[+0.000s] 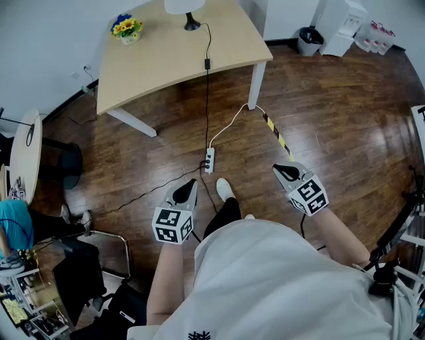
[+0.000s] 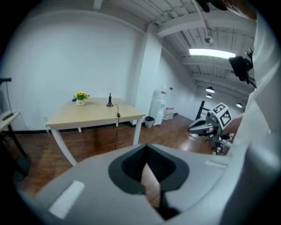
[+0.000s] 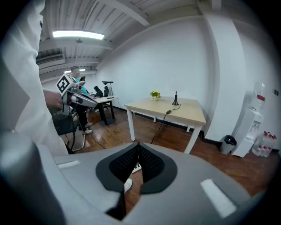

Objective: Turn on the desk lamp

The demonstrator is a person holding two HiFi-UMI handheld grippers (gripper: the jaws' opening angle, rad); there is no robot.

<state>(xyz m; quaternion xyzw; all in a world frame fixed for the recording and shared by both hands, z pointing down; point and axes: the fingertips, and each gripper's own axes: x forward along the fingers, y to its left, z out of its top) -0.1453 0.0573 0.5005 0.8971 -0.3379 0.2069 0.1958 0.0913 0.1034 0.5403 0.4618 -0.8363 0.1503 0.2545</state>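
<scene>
The desk lamp [image 1: 190,20] stands at the far edge of the light wooden desk [image 1: 153,60]; its white shade is cut off by the frame's top. A black cord with an inline switch [image 1: 206,64] hangs off the desk down to a power strip [image 1: 209,160] on the floor. My left gripper [image 1: 190,184] and right gripper [image 1: 283,170] are held over the floor, well short of the desk, both shut and empty. The lamp [image 2: 109,102] is small and distant in the left gripper view. The right gripper view likewise has the lamp [image 3: 175,99] far away.
A pot of yellow flowers [image 1: 127,28] sits at the desk's left corner. A white cable and yellow-black floor tape [image 1: 275,136] run by the desk leg. A chair [image 1: 99,255] and a round table [image 1: 25,156] are at left; a bin [image 1: 309,40] stands at far right.
</scene>
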